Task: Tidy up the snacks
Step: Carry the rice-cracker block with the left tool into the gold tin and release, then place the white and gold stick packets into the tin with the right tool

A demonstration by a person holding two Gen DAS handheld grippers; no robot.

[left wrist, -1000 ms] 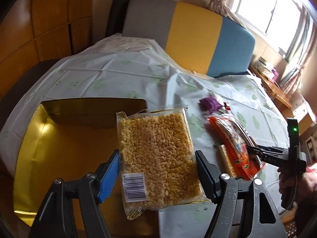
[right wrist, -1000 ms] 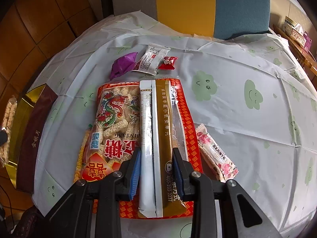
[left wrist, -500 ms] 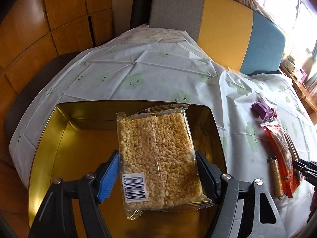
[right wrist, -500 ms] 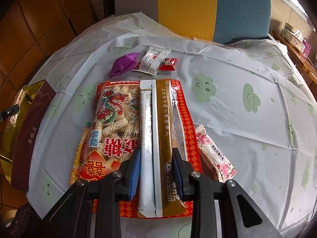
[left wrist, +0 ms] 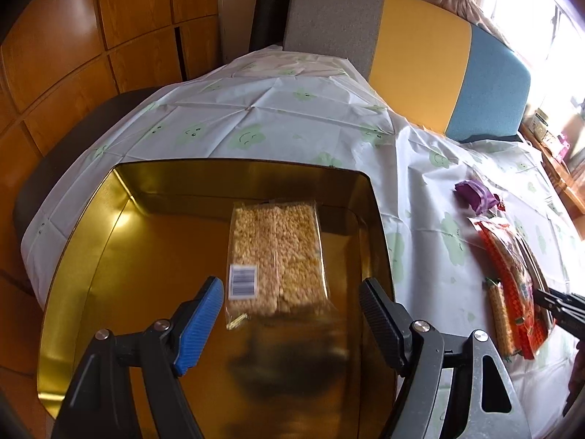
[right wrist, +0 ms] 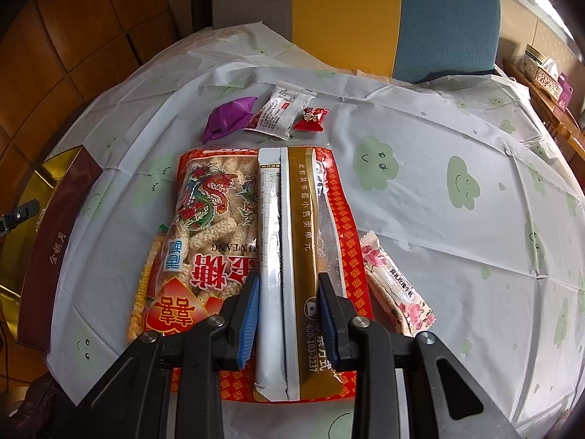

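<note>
In the left wrist view my left gripper is open above a gold tin box. A clear pack of yellow puffed rice cake lies loose inside the box, ahead of the jaws. In the right wrist view my right gripper is shut on a long white and gold stick pack, held over a red bag of rice sticks. The box's maroon side shows at the left.
On the cloud-print tablecloth lie a purple wrapper, a white sachet, a small red candy and a pink floral bar. A grey, yellow and blue chair back stands behind the table.
My left gripper carried the rice cake pack over the gold box, then opened; the pack dropped into the box. My right gripper stayed shut on the stick pack, hardly moving.
</note>
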